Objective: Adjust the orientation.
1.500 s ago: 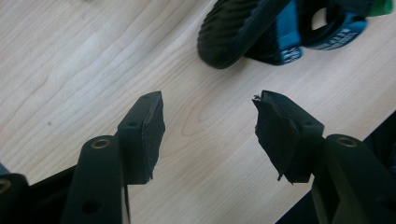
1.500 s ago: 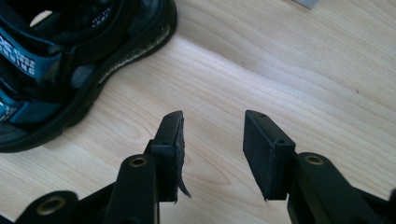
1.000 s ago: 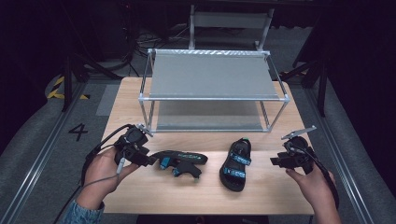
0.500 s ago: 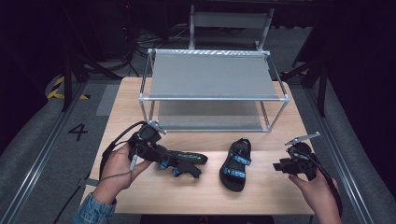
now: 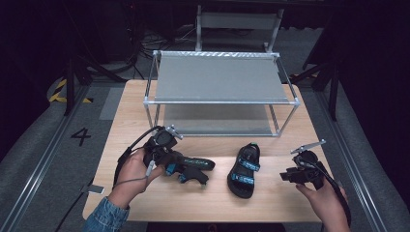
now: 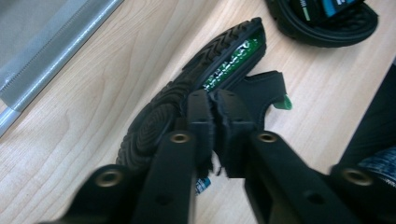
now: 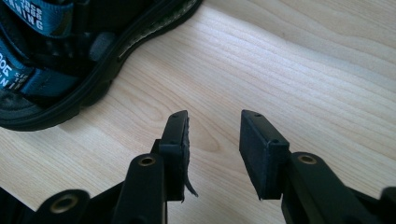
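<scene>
My left hand-held gripper [image 6: 212, 109] has its jaws pinched nearly together on a strap of the sandal [image 6: 187, 100] lying on its side on the desk [image 5: 193, 198], tread showing. The second sandal [image 5: 245, 165] sits upright mid-desk. My right hand-held gripper [image 7: 212, 140] hovers beside it, jaws apart, holding nothing.

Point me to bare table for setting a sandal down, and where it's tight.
Free: the front strip of the table below both sandals, and the left side beside the rack. Tight: between the tipped sandal in the left gripper and the upright sandal.
</scene>
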Tool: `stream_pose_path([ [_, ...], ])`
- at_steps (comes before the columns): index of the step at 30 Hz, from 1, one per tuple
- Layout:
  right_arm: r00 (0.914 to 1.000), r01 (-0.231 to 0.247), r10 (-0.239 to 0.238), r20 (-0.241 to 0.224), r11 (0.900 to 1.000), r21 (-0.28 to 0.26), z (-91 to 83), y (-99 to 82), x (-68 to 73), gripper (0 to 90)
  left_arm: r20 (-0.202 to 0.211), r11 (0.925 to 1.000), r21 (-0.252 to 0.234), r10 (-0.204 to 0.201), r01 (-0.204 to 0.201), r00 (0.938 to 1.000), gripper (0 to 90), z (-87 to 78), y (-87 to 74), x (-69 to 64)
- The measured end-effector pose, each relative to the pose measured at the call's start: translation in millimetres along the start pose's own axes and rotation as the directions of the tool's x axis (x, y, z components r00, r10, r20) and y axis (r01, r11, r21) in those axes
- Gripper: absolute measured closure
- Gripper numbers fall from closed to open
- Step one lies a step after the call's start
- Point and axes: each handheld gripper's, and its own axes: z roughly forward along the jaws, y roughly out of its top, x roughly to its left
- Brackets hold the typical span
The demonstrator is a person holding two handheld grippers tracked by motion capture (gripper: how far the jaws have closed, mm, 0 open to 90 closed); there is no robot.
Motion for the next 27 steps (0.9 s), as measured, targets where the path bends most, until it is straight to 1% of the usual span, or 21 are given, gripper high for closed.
stream_pose_path([
  [2, 1.0000, 0.001, -0.001, 0.001, 1.0000, 0.000, 1.0, -1.2, 0.5, 63.0, 0.009, 0.9998, 0.021, -0.002, 0.002, 1.0000, 89.6, 5.0, 2.4, 1.3],
  [4, 1.0000, -0.004, 0.004, 0.000, 1.0000, 0.007, 1.9, -2.5, 0.0, 62.9, -0.001, 0.9991, 0.042, 0.002, -0.002, 1.0000, 89.7, 9.6, 3.5, 2.8],
  [6, 1.0000, -0.006, 0.006, 0.000, 0.9999, 0.009, 2.9, -3.3, -0.2, 62.8, -0.024, 0.9983, 0.058, -0.007, 0.008, 0.9997, 89.8, 13.0, 3.7, 4.6],
  [7, 1.0000, -0.006, 0.006, 0.000, 0.9999, 0.010, 3.1, -3.6, 0.0, 62.7, -0.044, 0.9979, 0.061, -0.019, 0.022, 0.9988, 89.7, 14.6, 3.5, 6.0],
  [8, 1.0000, 0.000, 0.000, 0.000, 0.9999, 0.014, 3.5, -4.0, 0.0, 62.7, -0.047, 0.9976, 0.064, -0.024, 0.027, 0.9986, 89.7, 14.7, 3.5, 7.4],
  [10, 1.0000, 0.002, -0.002, 0.000, 0.9999, 0.015, 4.1, -4.7, 0.5, 62.6, -0.028, 0.9975, 0.053, -0.044, 0.046, 0.9986, 89.8, 14.2, 3.2, 10.5],
  [12, 1.0000, -0.001, 0.001, 0.000, 0.9998, 0.017, 4.1, -5.8, 0.0, 62.6, -0.022, 0.9973, 0.054, -0.049, 0.051, 0.9985, 89.7, 14.1, 3.9, 12.1],
  [14, 1.0000, -0.002, 0.002, 0.001, 0.9999, 0.017, 4.6, -7.1, -0.5, 62.5, -0.028, 0.9975, 0.048, -0.051, 0.052, 0.9983, 89.8, 14.1, 5.1, 12.8],
  [15, 1.0000, -0.006, 0.006, 0.002, 0.9998, 0.018, 4.7, -7.5, -0.7, 62.4, -0.029, 0.9973, 0.042, -0.059, 0.061, 0.9978, 89.8, 14.2, 5.7, 13.3],
  [16, 1.0000, -0.006, 0.006, 0.003, 0.9998, 0.018, 4.8, -8.1, -1.3, 62.3, -0.030, 0.9976, 0.033, -0.059, 0.060, 0.9978, 89.8, 14.1, 7.2, 15.5],
  [17, 0.9999, -0.012, 0.012, 0.003, 0.9997, 0.020, 5.2, -8.8, -1.3, 62.2, -0.031, 0.9974, 0.022, -0.067, 0.068, 0.9973, 89.8, 14.3, 9.2, 17.5],
  [22, 0.9998, -0.017, 0.016, 0.008, 0.9994, 0.029, 6.9, -12.5, -1.4, 62.1, -0.062, 0.9983, -0.001, -0.058, 0.058, 0.9964, 89.7, 16.0, 18.9, 24.9],
  [23, 0.9998, -0.019, 0.019, 0.009, 0.9993, 0.030, 6.7, -13.5, -1.1, 62.0, -0.062, 0.9983, -0.001, -0.058, 0.058, 0.9964, 89.6, 16.0, 18.9, 24.9],
  [25, 0.9997, -0.021, 0.021, 0.014, 0.9994, 0.028, 6.3, -14.9, -1.2, 61.7, -0.065, 0.9975, -0.013, -0.071, 0.070, 0.9954, 89.4, 17.5, 22.8, 29.8],
  [26, 0.9997, -0.021, 0.021, 0.016, 0.9993, 0.030, 5.6, -15.6, -1.4, 61.6, -0.065, 0.9975, -0.013, -0.071, 0.070, 0.9954, 89.1, 17.5, 22.8, 29.8],
  [27, 0.9996, -0.023, 0.023, 0.019, 0.9994, 0.026, 5.3, -16.7, -1.7, 61.5, -0.070, 0.9971, -0.025, -0.073, 0.072, 0.9948, 88.7, 18.9, 24.6, 34.1],
])
